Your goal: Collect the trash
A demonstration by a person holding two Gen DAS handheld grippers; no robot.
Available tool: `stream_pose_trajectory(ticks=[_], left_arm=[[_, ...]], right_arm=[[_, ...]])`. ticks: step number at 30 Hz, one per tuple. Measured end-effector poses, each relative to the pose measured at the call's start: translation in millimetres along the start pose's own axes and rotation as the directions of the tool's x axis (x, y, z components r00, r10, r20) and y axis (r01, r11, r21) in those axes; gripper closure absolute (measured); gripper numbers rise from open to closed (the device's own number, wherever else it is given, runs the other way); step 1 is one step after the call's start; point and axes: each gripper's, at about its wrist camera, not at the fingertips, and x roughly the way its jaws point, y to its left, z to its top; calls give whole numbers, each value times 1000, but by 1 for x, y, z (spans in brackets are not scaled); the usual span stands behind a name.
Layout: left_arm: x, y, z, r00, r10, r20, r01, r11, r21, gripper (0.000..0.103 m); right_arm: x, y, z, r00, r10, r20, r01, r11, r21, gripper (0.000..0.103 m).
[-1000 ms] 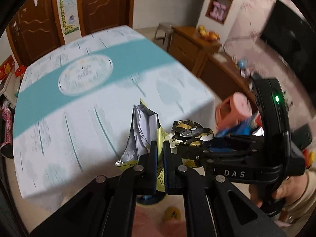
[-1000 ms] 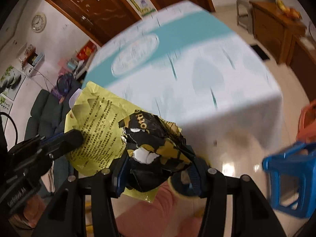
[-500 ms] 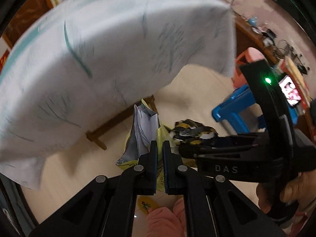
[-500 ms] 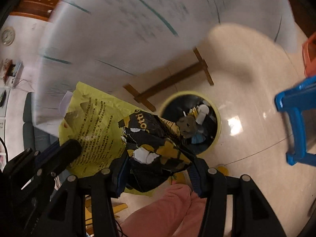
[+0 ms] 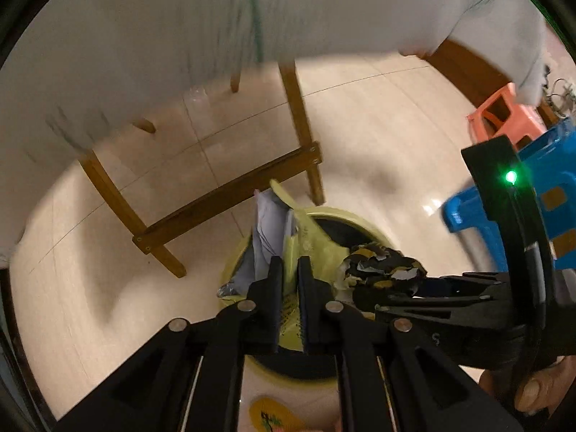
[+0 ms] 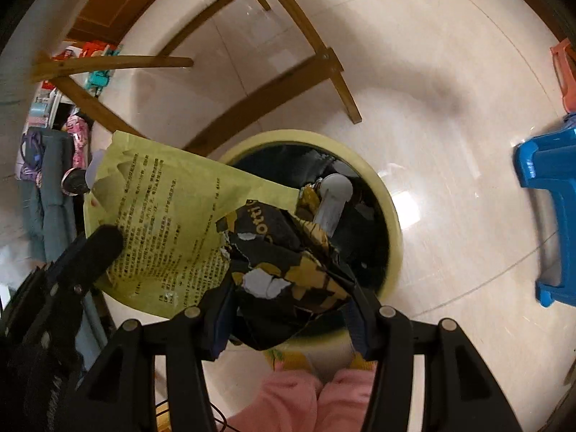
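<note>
My left gripper [image 5: 290,270] is shut on a flat yellow foil packet [image 5: 306,248] with a silver inside; it also shows in the right wrist view [image 6: 162,216]. My right gripper [image 6: 288,288] is shut on a crumpled black and yellow wrapper [image 6: 284,266], which also shows in the left wrist view [image 5: 381,270]. Both hang just above a round yellow-rimmed trash bin [image 6: 390,216] with a black liner and some trash inside, including a white tube-like item [image 6: 333,201]. The bin's rim also shows in the left wrist view [image 5: 367,221].
A wooden table frame [image 5: 230,198] with a hanging white cloth [image 5: 180,36] stands just beyond the bin. A blue plastic stool [image 6: 550,208] and an orange stool [image 5: 504,111] stand to the right on the tiled floor. My pink slippers [image 6: 306,396] are below.
Both grippers have swung down from the table top to the floor and now hold their wrappers over the trash bin. Neither grip has changed.
</note>
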Motion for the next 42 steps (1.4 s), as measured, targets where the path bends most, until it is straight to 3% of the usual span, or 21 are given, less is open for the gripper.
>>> stream_pose_trajectory(ticks=[5, 10, 15, 16, 18, 19, 28, 33, 42], left_arm=[[44, 14, -22, 999, 15, -45, -16, 1000, -14, 59], [54, 25, -37, 997, 30, -66, -31, 999, -16, 58], [38, 38, -46, 997, 16, -69, -19, 999, -51, 58], [35, 40, -47, 997, 18, -72, -22, 998, -57, 58], [31, 47, -47, 997, 21, -72, -26, 997, -74, 58], [27, 49, -47, 997, 26, -71, -31, 996, -82, 58], [-14, 52, -35, 996, 44, -73, -50, 995, -85, 55], [-65, 44, -15, 999, 27, -34, -29, 997, -69, 53], [-174, 35, 28, 997, -3, 83, 10, 997, -82, 35]], right_arm=[[41, -7, 11, 999, -51, -8, 51, 999, -3, 48], [68, -11, 11, 994, -107, -27, 106, 994, -16, 48], [78, -11, 6, 989, -136, -51, 136, 991, -19, 48], [78, -10, 5, 988, -143, -63, 142, 990, -18, 45], [76, -8, 4, 986, -147, -74, 146, 989, -12, 30], [71, -6, 3, 987, -147, -70, 146, 989, -11, 24], [8, 16, -19, 989, -151, 9, 151, 988, -42, 24], [-60, 35, -36, 985, -144, 98, 153, 984, -91, 24], [-179, 80, -53, 965, -86, 250, 129, 979, -161, 24]])
